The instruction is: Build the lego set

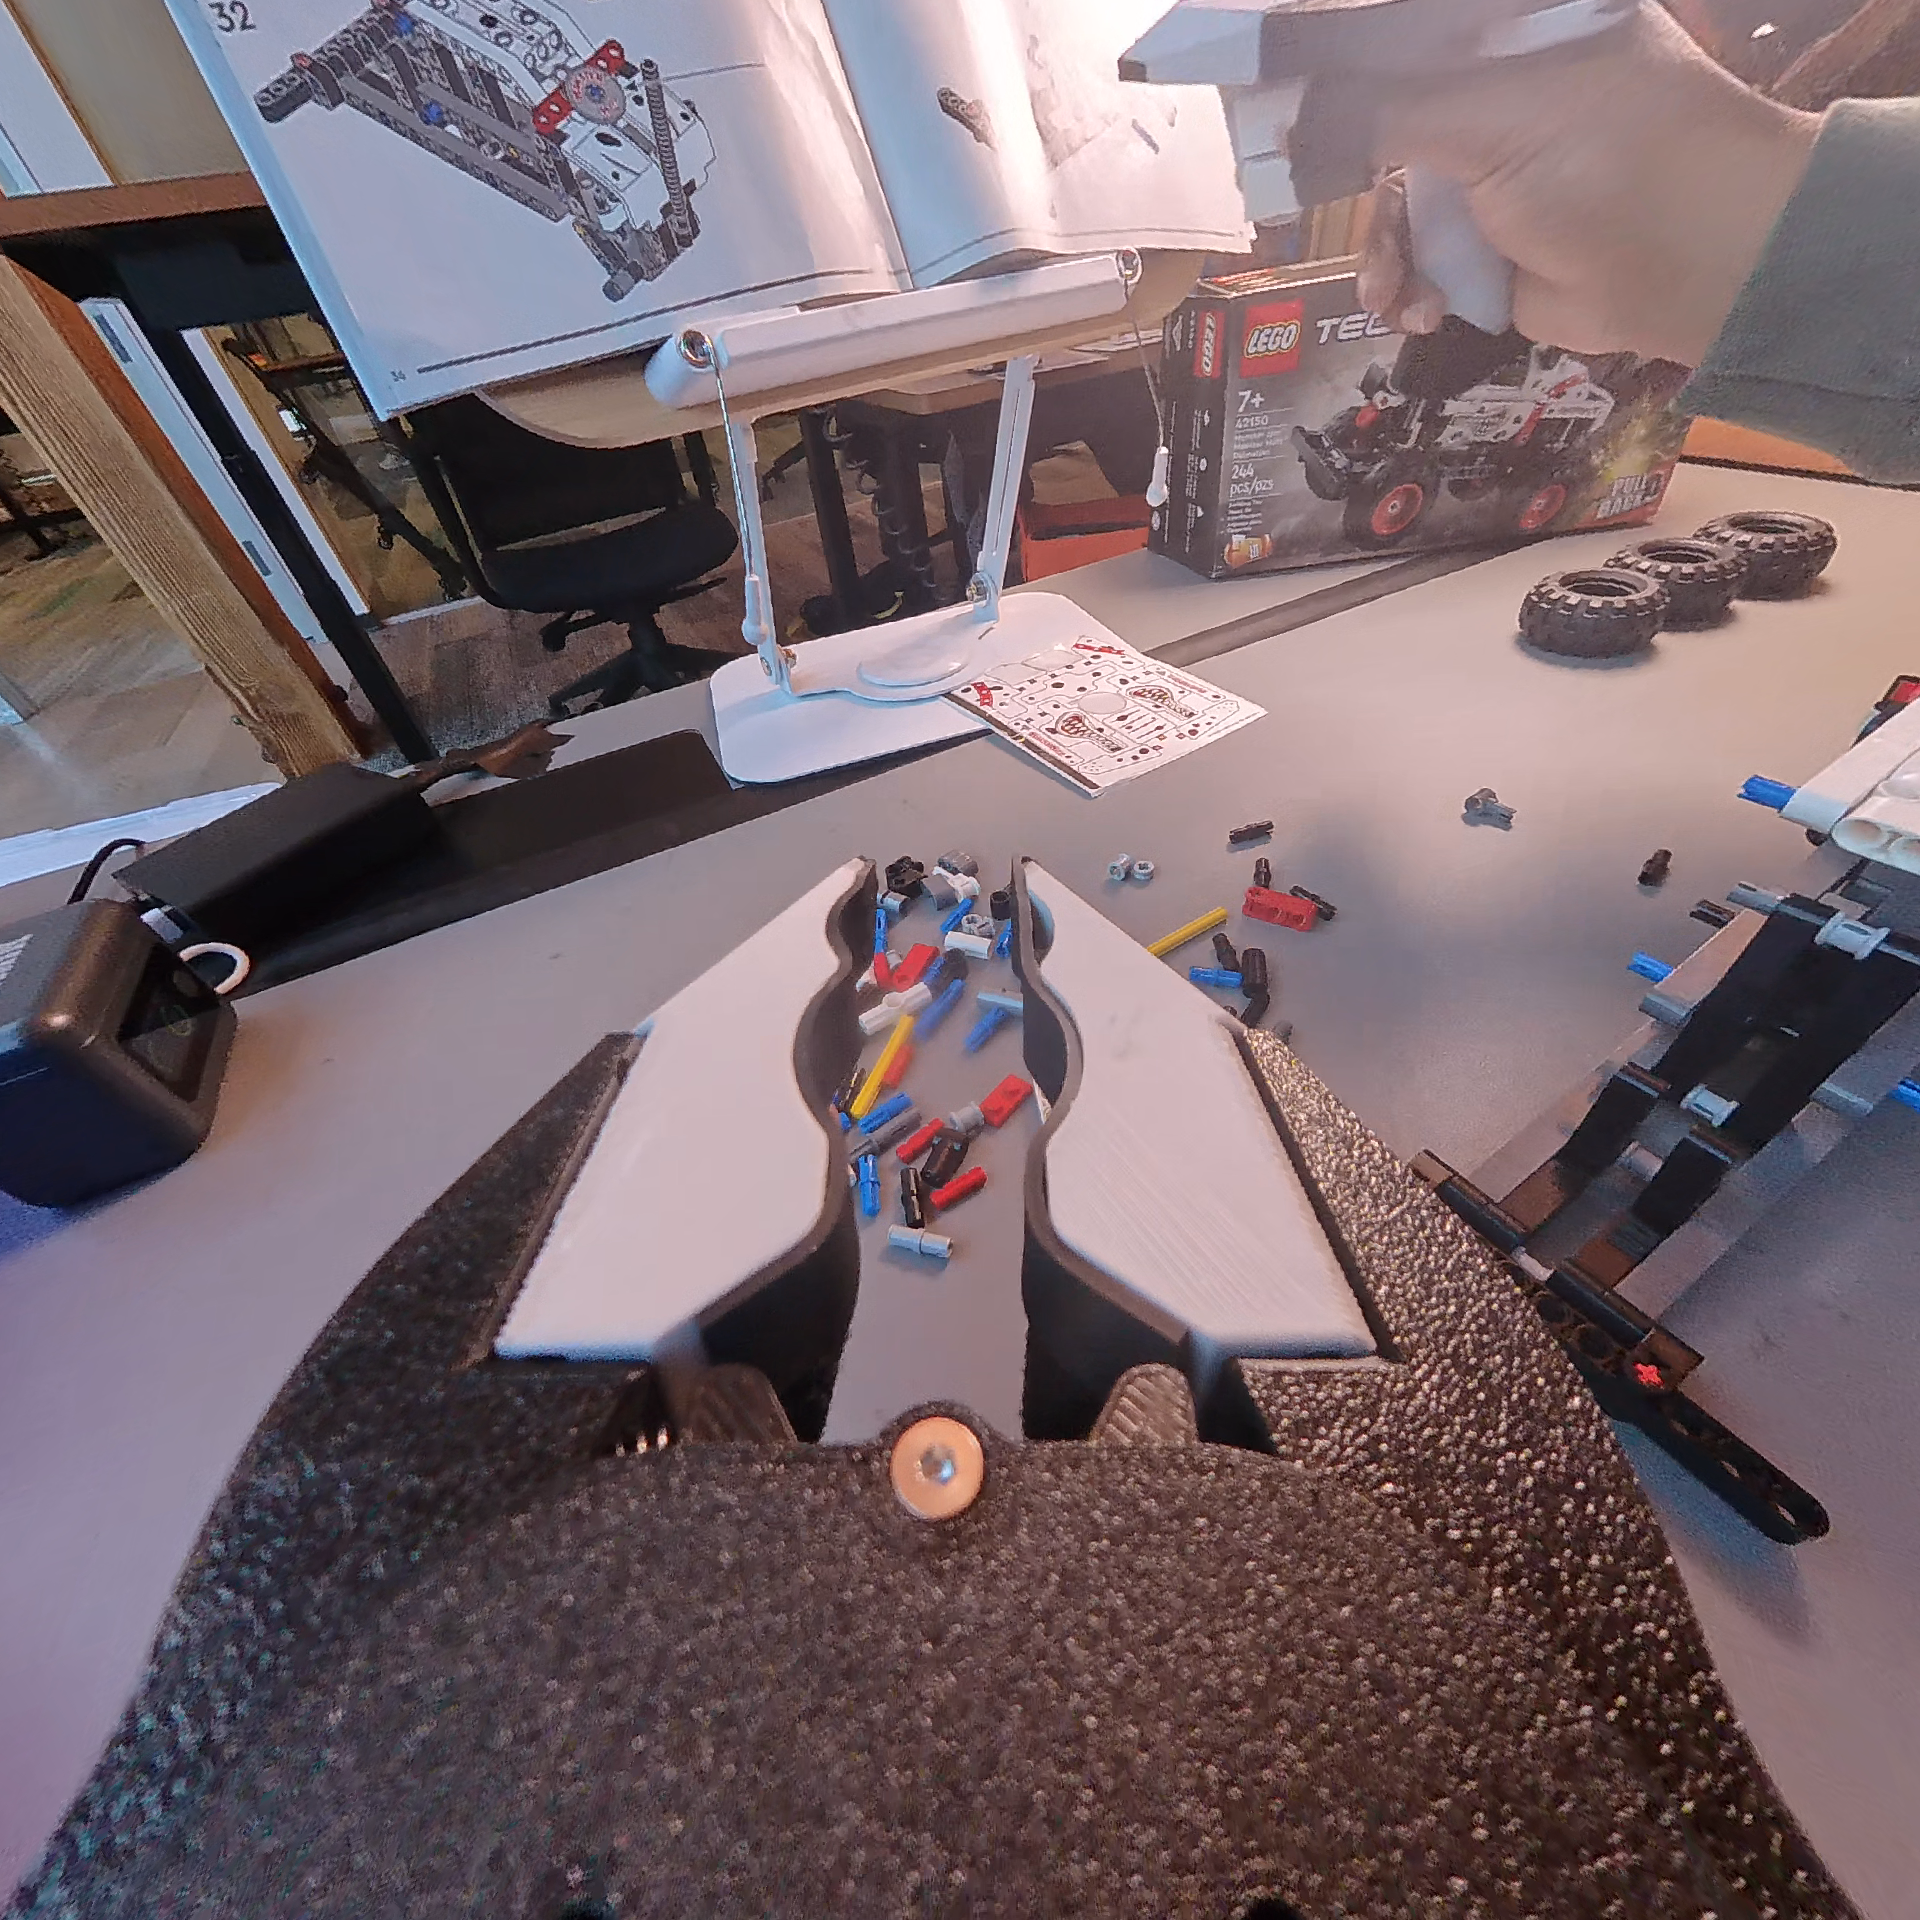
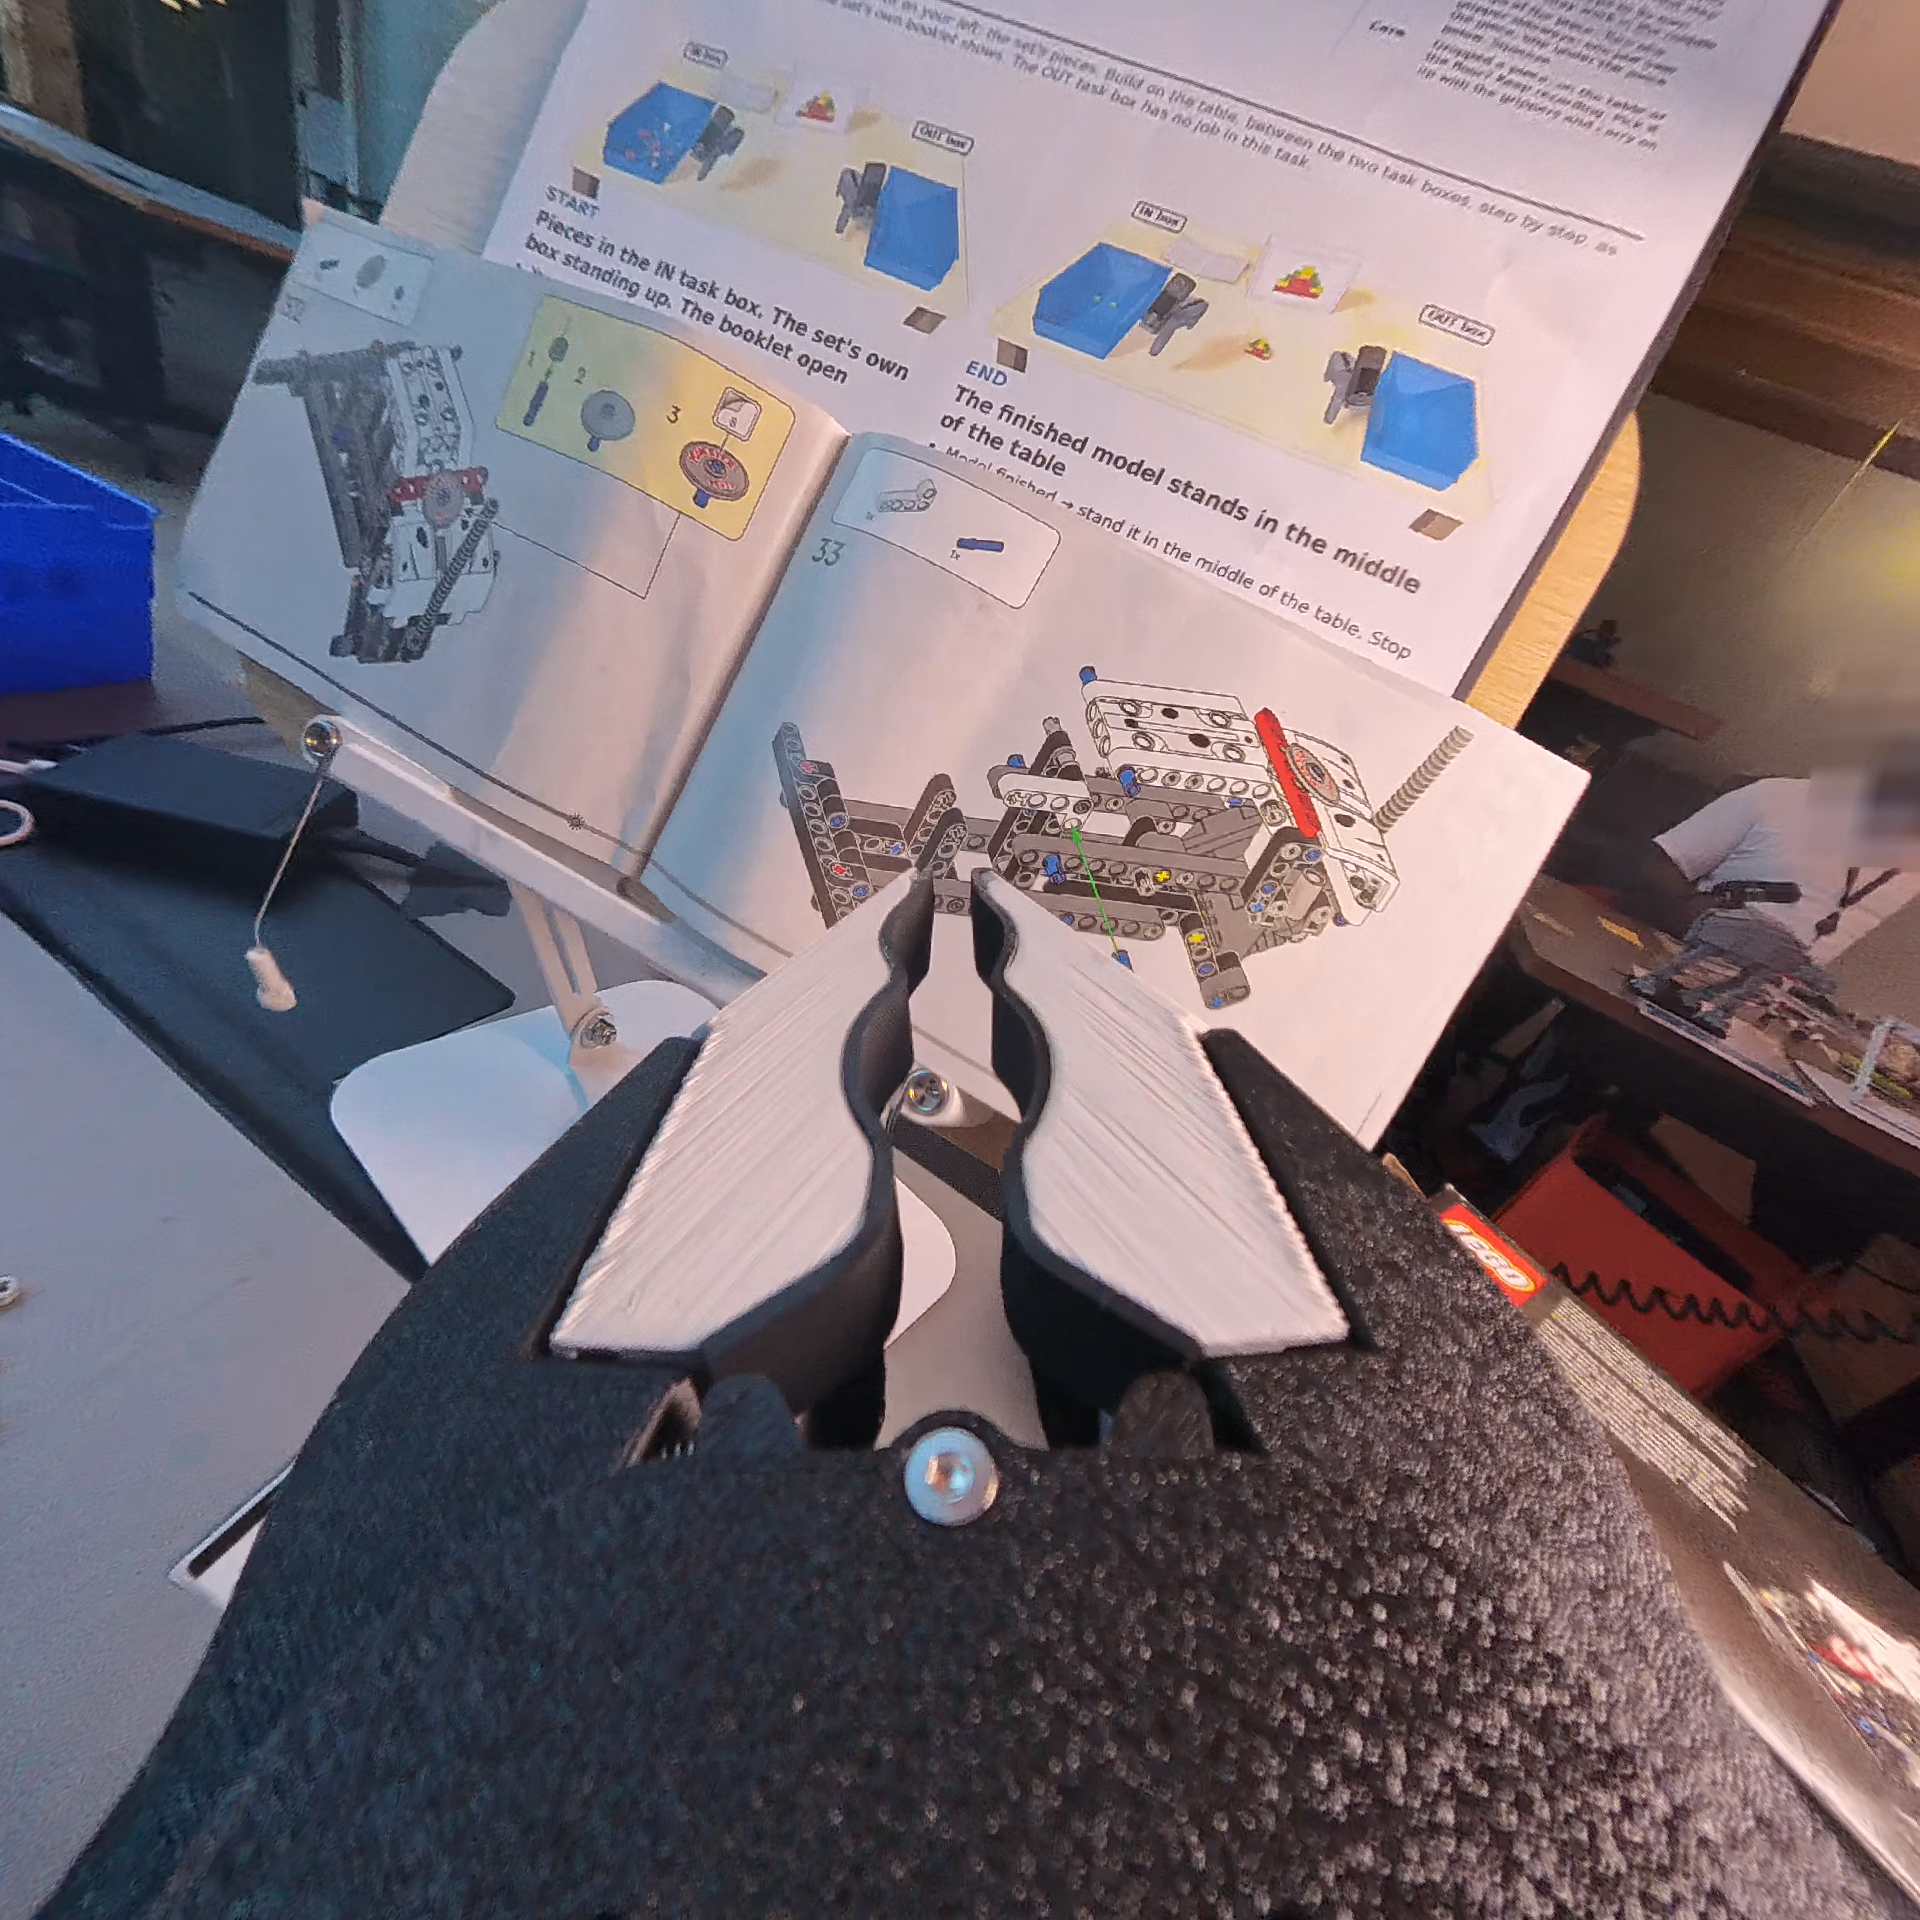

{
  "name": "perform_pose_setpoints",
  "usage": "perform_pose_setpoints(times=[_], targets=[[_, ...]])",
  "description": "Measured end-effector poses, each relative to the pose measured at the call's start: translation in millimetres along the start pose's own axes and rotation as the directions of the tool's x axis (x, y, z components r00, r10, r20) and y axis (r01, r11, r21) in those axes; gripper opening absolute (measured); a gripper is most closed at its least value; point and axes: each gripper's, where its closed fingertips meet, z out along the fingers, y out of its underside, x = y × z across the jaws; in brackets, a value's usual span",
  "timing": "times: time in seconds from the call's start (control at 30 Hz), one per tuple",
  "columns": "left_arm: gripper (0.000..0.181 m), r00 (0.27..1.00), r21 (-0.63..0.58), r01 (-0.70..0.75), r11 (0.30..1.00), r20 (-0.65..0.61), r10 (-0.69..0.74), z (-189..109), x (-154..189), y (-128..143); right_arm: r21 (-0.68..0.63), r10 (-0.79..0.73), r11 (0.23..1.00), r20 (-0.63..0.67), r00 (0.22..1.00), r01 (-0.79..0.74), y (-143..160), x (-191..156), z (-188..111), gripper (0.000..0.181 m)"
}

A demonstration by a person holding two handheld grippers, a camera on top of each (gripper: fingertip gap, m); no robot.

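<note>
Above the loose pieces (image 1: 935,1049) mid-table, the left gripper (image 1: 940,883) hangs released and empty. Off to its right lies the half-built frame (image 1: 1704,1049); three tyres (image 1: 1673,582) wait unfitted near the far edge. At the booklet (image 2: 935,665), the right gripper (image 2: 948,883) hovers, narrowly parted and empty. Much building remains.

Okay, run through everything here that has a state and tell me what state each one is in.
Left gripper: open, empty, above the loose pieces.
Right gripper: fingers slightly apart, empty, raised at the booklet.
Booklet: open on its stand.
Tyres: loose, not mounted.
Chassis: partly built, on the table.
Set box: standing upright.
</note>
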Motion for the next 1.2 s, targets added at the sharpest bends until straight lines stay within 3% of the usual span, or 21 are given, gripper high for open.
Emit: perform_pose_setpoints(times=[0.1,0.27,0.47,0.57,0.7,0.83,1.0,1.1,1.2], targets=[[0.026,1.0,-0.004,-0.002,1.0,0.001,0.002,0,0,1,0.008,-0.014,1.0,0.008,1.0,0.014,-5,-2,15,0.007],[0.026,1.0,-0.01,-0.011,1.0,-0.001,0.011,1,1,2,0.062,-0.042,0.997,0.03,0.999,0.04,-38,-5,30,0.008],[0.026,1.0,-0.081,-0.009,0.997,0.017,0.011,5,-6,10,0.052,-0.003,0.999,0.077,0.997,-0.001,-40,-13,19,0.01],[0.03,0.998,-0.256,-0.035,0.966,-0.059,0.021,11,-8,36,0.035,0.044,0.998,0.142,0.989,-0.05,-32,-23,-16,0.012],[0.034,0.979,-0.415,-0.074,0.907,-0.202,-0.012,15,4,66,0.006,0.062,0.998,0.222,0.973,-0.065,-23,-33,-88,0.012],[0.026,0.952,-0.462,-0.216,0.86,-0.294,0.081,18,10,76,-0.045,0.04,0.999,0.241,0.97,-0.03,-7,-33,-169,0.013],[0.018,0.925,-0.482,-0.199,0.853,-0.381,0.001,13,25,73,-0.133,0.105,0.988,0.206,0.973,-0.078,25,-29,-259,0.013],[0.018,0.932,-0.514,-0.193,0.836,-0.361,-0.007,16,24,78,-0.158,0.141,0.981,0.179,0.974,-0.113,41,-33,-295,0.013],[0.013,0.934,-0.543,-0.199,0.816,-0.357,-0.009,19,26,83,-0.163,0.162,0.978,0.175,0.971,-0.134,47,-44,-313,0.012]])
